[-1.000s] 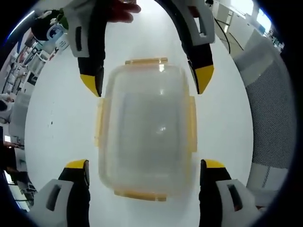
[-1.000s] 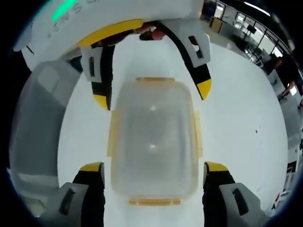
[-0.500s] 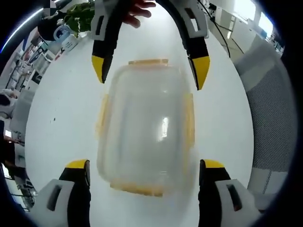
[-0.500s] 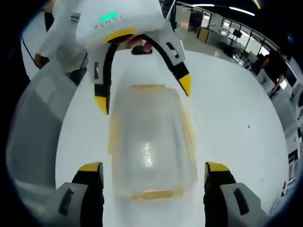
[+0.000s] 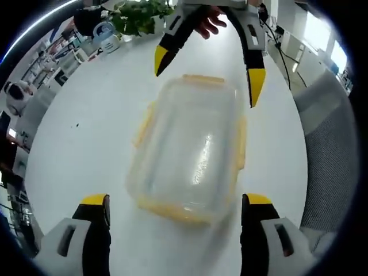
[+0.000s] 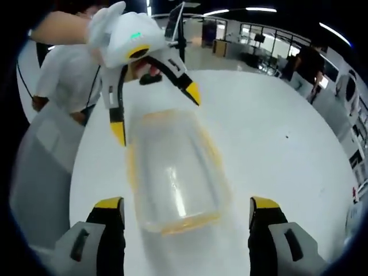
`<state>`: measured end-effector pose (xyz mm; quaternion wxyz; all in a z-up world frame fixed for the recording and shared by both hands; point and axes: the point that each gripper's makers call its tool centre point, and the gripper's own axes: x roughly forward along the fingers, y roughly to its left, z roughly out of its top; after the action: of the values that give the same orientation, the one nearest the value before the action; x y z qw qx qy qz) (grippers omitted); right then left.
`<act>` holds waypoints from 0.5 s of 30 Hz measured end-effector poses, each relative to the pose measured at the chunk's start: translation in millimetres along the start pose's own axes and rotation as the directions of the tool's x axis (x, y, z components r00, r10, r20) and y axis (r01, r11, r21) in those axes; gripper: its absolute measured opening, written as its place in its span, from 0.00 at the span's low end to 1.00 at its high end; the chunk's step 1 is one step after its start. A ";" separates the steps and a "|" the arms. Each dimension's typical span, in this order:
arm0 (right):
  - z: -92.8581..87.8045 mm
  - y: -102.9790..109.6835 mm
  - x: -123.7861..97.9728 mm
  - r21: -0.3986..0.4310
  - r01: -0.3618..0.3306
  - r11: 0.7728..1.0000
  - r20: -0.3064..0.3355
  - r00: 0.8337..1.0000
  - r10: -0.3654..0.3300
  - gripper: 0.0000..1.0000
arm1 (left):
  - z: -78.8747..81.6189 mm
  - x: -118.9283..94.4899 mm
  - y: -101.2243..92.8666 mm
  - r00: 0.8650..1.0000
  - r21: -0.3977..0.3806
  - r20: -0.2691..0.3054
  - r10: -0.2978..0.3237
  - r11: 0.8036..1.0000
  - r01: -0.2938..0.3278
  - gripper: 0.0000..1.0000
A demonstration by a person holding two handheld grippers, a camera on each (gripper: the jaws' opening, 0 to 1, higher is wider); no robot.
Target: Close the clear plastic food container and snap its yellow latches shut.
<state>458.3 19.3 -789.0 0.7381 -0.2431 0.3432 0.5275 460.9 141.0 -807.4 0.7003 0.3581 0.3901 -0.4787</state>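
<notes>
Clear container (image 5: 192,152) on white table (image 5: 86,138) — lid on.

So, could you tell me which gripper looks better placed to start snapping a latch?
Neither clearly: the left gripper and right gripper are both open, facing opposite ends of the container. Each has a yellow end latch nearest.

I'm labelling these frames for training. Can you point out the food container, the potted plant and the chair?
food container (image 5: 190,152), left gripper view, middle of its clear lid
potted plant (image 5: 138,12), left gripper view, its green leaves
chair (image 5: 328,149), left gripper view, its grey mesh back
</notes>
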 end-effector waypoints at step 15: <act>10.1 -10.3 -15.1 0.159 0.133 0.978 0.156 0.975 -0.158 0.89 | -10.3 -9.9 0.9 0.994 -0.174 0.089 0.068 0.983 -0.051 0.95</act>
<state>467.5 13.9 -771.0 0.8171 -0.1673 0.2991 0.4637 457.3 154.2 -803.0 0.7603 0.2847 0.3854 -0.4386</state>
